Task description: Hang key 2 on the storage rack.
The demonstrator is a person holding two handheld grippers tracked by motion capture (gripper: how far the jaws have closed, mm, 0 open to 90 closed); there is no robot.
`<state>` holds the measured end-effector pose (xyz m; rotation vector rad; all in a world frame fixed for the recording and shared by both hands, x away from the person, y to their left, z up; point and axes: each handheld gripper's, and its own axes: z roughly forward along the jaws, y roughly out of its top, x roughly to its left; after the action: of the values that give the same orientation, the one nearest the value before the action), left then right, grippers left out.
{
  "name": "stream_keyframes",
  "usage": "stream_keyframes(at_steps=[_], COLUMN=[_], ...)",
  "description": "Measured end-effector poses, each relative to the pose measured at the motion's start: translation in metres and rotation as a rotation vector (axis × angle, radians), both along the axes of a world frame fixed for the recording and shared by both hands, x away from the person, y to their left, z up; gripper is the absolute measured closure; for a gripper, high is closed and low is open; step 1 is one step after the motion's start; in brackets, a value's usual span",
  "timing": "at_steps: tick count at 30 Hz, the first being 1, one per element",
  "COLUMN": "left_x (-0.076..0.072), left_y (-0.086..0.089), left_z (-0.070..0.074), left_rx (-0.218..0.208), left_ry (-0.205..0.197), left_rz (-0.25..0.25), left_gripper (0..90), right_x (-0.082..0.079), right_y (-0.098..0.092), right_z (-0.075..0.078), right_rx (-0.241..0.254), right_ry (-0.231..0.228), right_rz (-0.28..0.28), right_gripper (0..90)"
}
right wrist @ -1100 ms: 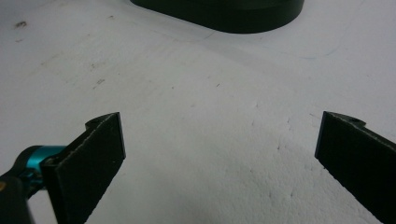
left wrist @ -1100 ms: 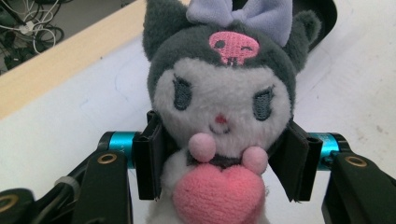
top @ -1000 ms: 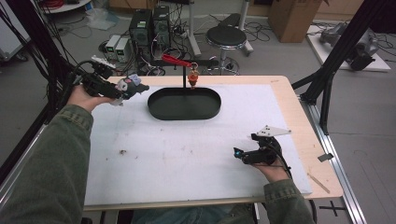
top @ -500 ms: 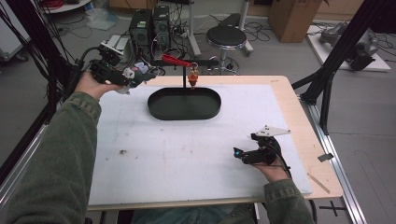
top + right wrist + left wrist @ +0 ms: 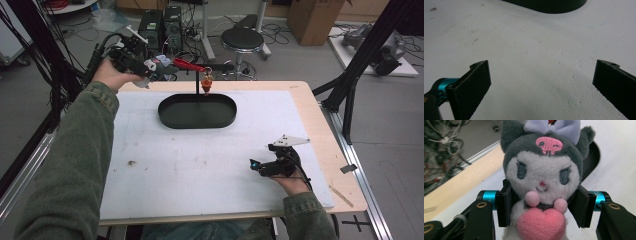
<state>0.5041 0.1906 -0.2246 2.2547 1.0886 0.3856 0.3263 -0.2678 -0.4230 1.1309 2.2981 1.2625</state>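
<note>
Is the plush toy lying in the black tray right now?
No, the plush toy is clamped between the pads of the left tongs, held up in the air beyond the black tray.

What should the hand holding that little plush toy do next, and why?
Probably carry it right, toward the black oval tray. The left gripper is shut on the plush toy, held up beyond the table's far-left corner, not yet over the tray.

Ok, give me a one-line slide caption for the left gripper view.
Left gripper clamps a grey-and-white plush doll with lilac bow and pink heart above the white table.
</note>
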Motion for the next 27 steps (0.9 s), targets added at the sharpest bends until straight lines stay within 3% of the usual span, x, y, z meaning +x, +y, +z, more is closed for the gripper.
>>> stream_keyframes(at_steps=[2, 10, 15, 17, 21, 23, 25, 27], left_x=[0.003, 0.013, 0.016, 0.017, 0.021, 0.022, 0.023, 0.021], left_y=[-0.006, -0.017, -0.019, -0.016, -0.005, 0.005, 0.013, 0.018], left_z=[0.002, -0.001, -0.008, -0.008, -0.014, -0.021, -0.028, -0.033], left_rx=[0.026, 0.062, 0.078, 0.058, 0.016, -0.027, -0.082, -0.099], left_ry=[0.015, 0.022, -0.028, -0.053, -0.025, -0.010, 0.019, 0.012], left_rz=[0.008, 0.039, 0.093, 0.136, 0.259, 0.305, 0.309, 0.306], left_gripper=[43.3, 43.2, 43.2, 43.2, 42.9, 42.9, 42.5, 41.2], right_x=[0.000, -0.001, -0.001, -0.001, -0.004, -0.006, -0.007, -0.007], right_y=[0.001, 0.000, 0.001, 0.002, 0.004, 0.005, 0.005, 0.003], right_z=[0.000, 0.000, 0.000, 0.000, 0.002, 0.004, 0.006, 0.007], right_rx=[-0.005, -0.011, -0.025, -0.035, -0.072, -0.083, -0.082, -0.075], right_ry=[-0.003, -0.009, -0.026, -0.025, -0.072, -0.101, -0.120, -0.136], right_rz=[0.001, -0.001, -0.002, -0.007, -0.015, -0.025, -0.041, -0.049], right_gripper=[0.8, 0.8, 0.8, 0.8, 0.8, 0.9, 0.8, 0.8])
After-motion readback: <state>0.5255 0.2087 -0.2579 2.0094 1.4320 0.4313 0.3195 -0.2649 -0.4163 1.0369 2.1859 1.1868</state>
